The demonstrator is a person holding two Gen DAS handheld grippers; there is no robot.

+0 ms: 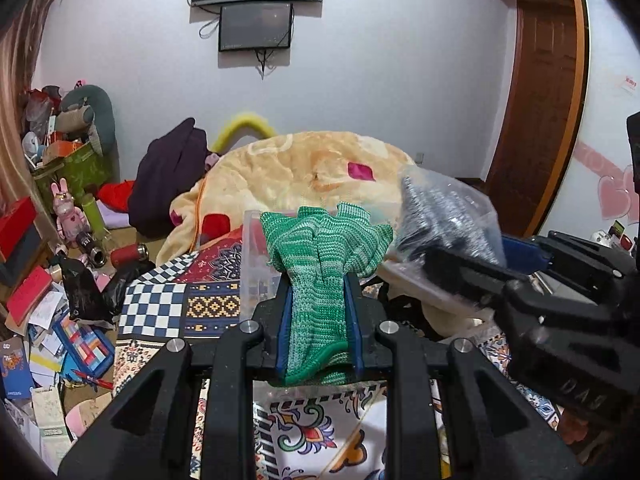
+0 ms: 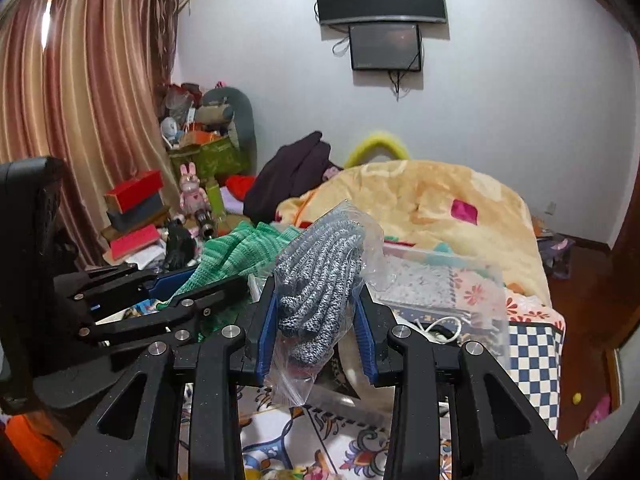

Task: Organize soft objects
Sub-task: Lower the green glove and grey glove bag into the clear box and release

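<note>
Holding one green knitted glove (image 1: 320,280) pinched in left gripper (image 1: 319,304) | one bagged grey knitted glove bundle (image 2: 320,280) pinched in right gripper (image 2: 318,320) | both raised side by side, level, above patterned bedspread (image 1: 160,312)

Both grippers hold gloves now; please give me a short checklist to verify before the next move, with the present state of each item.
1. Left gripper clamps the green gloves: ok.
2. Right gripper clamps the bag of grey gloves: ok.
3. Bag sealed: cannot tell.
4. Grippers apart, not touching each other: ok.
5. Clear plastic box open: cannot tell.
6. Green gloves lifted free of the bed cover: ok.
</note>
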